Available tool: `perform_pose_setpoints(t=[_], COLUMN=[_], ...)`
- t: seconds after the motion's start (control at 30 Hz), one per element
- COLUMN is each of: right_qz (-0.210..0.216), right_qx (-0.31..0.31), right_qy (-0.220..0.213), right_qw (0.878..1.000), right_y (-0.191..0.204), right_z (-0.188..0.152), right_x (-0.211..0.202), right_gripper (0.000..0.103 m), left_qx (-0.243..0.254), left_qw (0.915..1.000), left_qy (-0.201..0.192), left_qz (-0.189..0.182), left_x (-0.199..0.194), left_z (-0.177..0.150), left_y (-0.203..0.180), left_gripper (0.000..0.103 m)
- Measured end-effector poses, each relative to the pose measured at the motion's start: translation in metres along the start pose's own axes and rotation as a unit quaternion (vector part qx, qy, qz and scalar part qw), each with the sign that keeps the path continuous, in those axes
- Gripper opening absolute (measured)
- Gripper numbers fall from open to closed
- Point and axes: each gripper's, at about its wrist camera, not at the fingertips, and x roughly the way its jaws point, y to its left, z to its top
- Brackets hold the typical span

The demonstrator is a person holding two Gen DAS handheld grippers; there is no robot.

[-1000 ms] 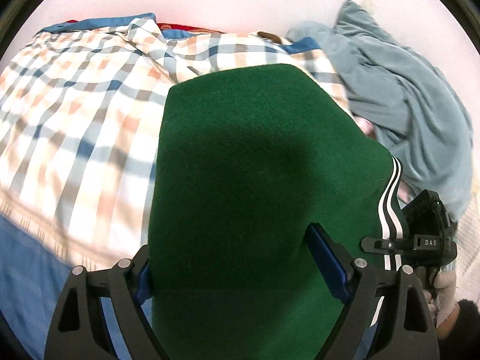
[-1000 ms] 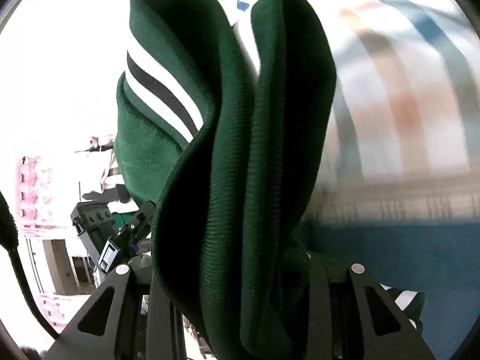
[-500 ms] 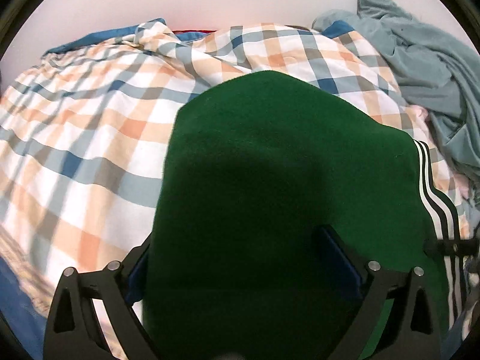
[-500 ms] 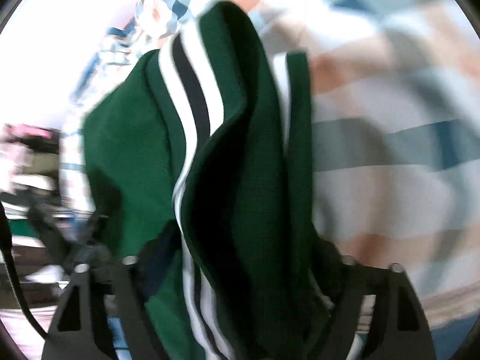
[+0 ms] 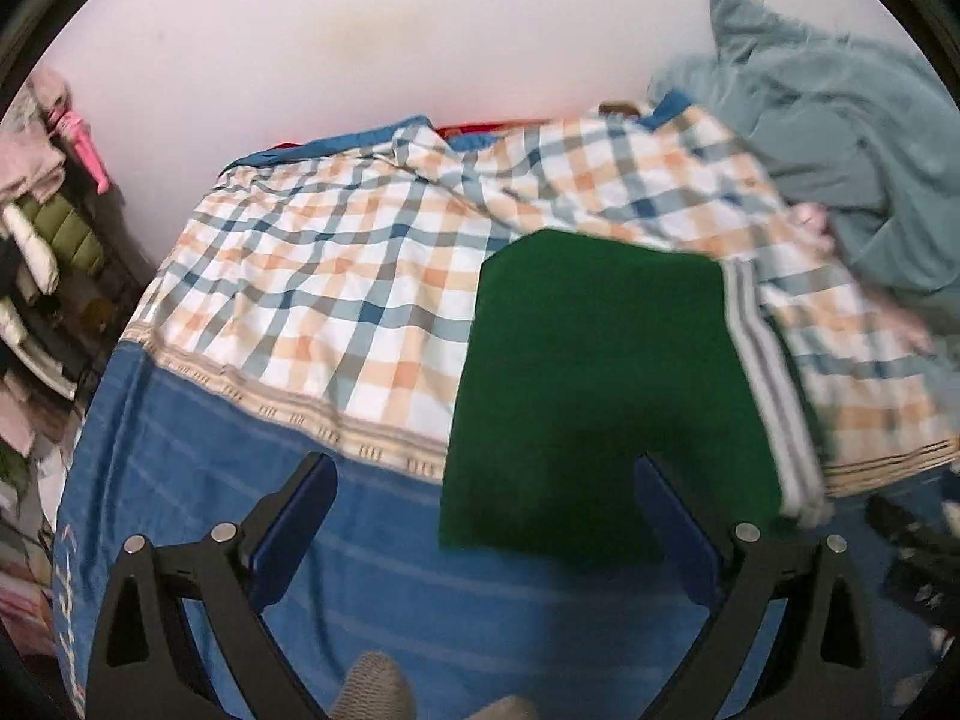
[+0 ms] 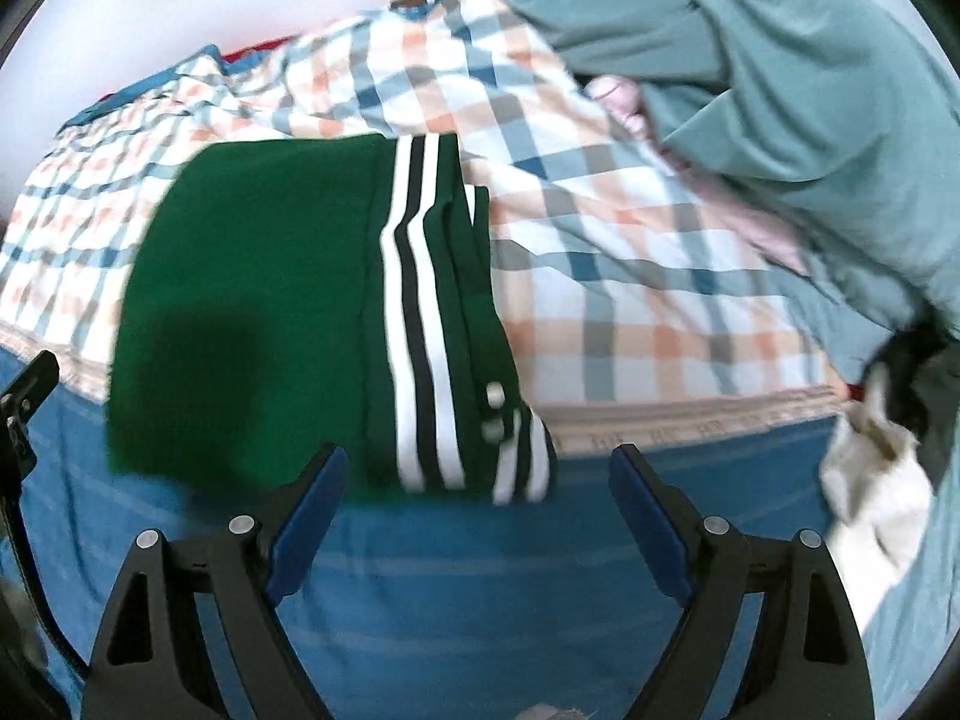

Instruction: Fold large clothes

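Across the middle of both wrist views the folded green sweater [image 5: 600,396] is lying flat on the bed [image 5: 252,480], straddling the line where the checked quilt [image 5: 336,276] is giving way to the blue sheet [image 6: 480,570]. Its long axis is running from the near edge of the bed up toward the wall, and the white-and-black striped trim [image 6: 414,330] is sitting along its right-hand side. Neither tool is touching it. The left gripper [image 5: 480,516] is hanging spread wide and empty — the sweater's near hem is showing just above and between its blue pads, offset to lower centre-right of that frame. The right gripper [image 6: 477,510] is likewise spread and holding nothing, and the striped corner with its small white buttons is lying just above its left pad, toward lower centre-left of its frame.

So the garment is lying ahead of both tools, between them; by my reading the right one is nearer the striped edge and the left one nearer the plain green edge. A crumpled grey-blue garment [image 6: 780,90] is heaped at upper right of both frames, well apart from the sweater — probably the next piece to fold.
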Motion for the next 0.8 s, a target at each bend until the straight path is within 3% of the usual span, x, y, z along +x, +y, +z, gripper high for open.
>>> perform_pose_setpoints(t=[0.53, 0.8], right_qz=[-0.005, 0.001], right_qx=[0.029, 0.015], right_qy=[-0.109, -0.151], right_qw=[0.994, 0.988], right_y=[-0.053, -0.062], right_z=[-0.115, -0.176], right_x=[-0.357, -0.488], right_gripper=[0.09, 0.09], left_qx=[-0.023, -0.014], left_qw=[0.9985, 0.9978], left_qy=[-0.03, -0.059], left_qz=[-0.04, -0.028], left_x=[-0.3, -0.397], left_z=[-0.029, -0.054], left_y=[0.01, 0.018], left_gripper=[0.101, 0.101])
